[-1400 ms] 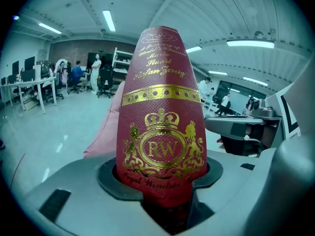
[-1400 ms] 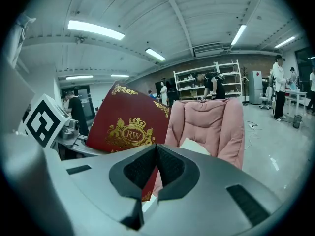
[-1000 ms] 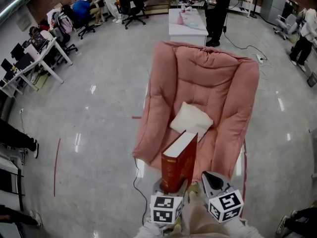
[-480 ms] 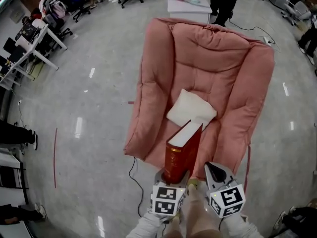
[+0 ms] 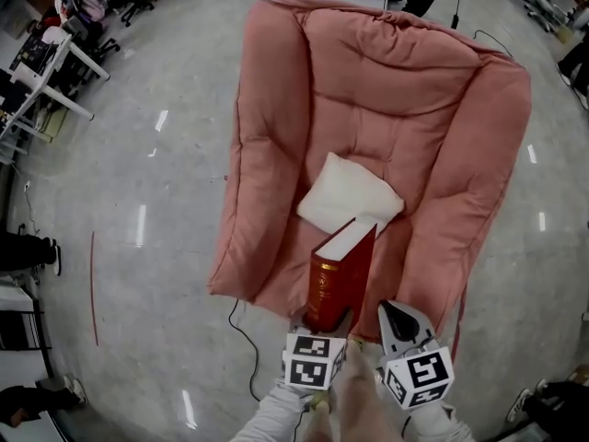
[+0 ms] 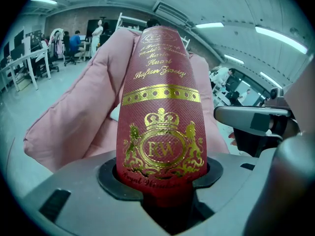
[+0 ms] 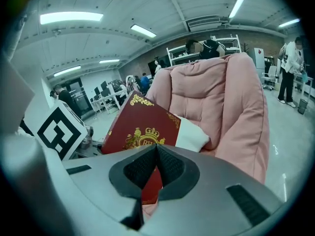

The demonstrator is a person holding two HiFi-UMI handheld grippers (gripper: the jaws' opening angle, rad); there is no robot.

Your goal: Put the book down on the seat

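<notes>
Closed in on the chair (image 5: 267,127) over the last second; front edge now right below both grippers. Still carrying the book (image 5: 342,270) upright, spine facing back, just ahead of and above the left gripper (image 5: 324,328), not yet down on the seat (image 5: 409,238), short of the pillow (image 5: 348,193).

Left gripper clamped across the spine at the book's bottom end, jaws well apart. Right gripper (image 5: 394,319) just right of it, pinched closed on nothing; book seen off to its left, not between the jaws.

Handling, judging by looks:
- Thick hardcover: stiff, probably heavy, top-heavy when held by one end.
- Textured cover, likely decent friction.
- Soft cushion underneath, so liable to tip or slide on release.

Better to lay flat and low before letting go. Best hold across the spine nearer mid-height, or add right gripper on the fore-edge.
</notes>
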